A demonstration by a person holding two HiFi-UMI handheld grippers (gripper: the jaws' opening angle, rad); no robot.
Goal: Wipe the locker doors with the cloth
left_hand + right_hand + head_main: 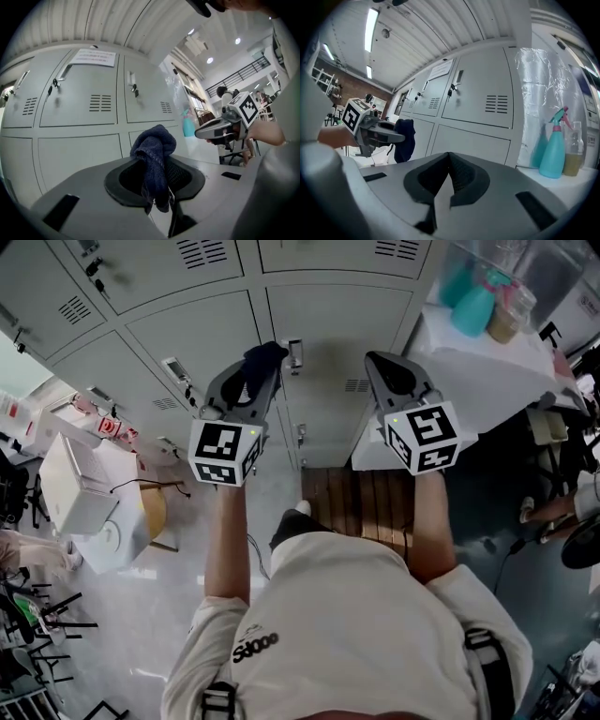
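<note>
Your white shirt [347, 615] fills the bottom of the head view, with both bare forearms reaching forward from it. At the end of your left arm, the left gripper [246, 381] has its fingers pinching a dark blue cloth [154, 150]. The cloth is bunched above the jaws and one tail hangs below them. The right gripper [449, 183] is level with it, a little apart, fingers pressed together with nothing between them.

Beyond both tips stand the grey locker doors [328, 334]. The cloth hangs in front of them, near the seam between two doors, and as far as either view shows it is not touching the metal. No door shows a streak or damp patch, so I judge the wiping not yet begun: the cloth is picked up and every door is left to do.

Under you, a slatted wooden platform [361, 498] lies on the pale glossy floor [187, 615], against the foot of the lockers. A white counter [487, 371] meets their right end, and a teal spray bottle [555, 150] stands near its back edge, by clear plastic sheeting. A white box [80, 484] sits off to your left.
</note>
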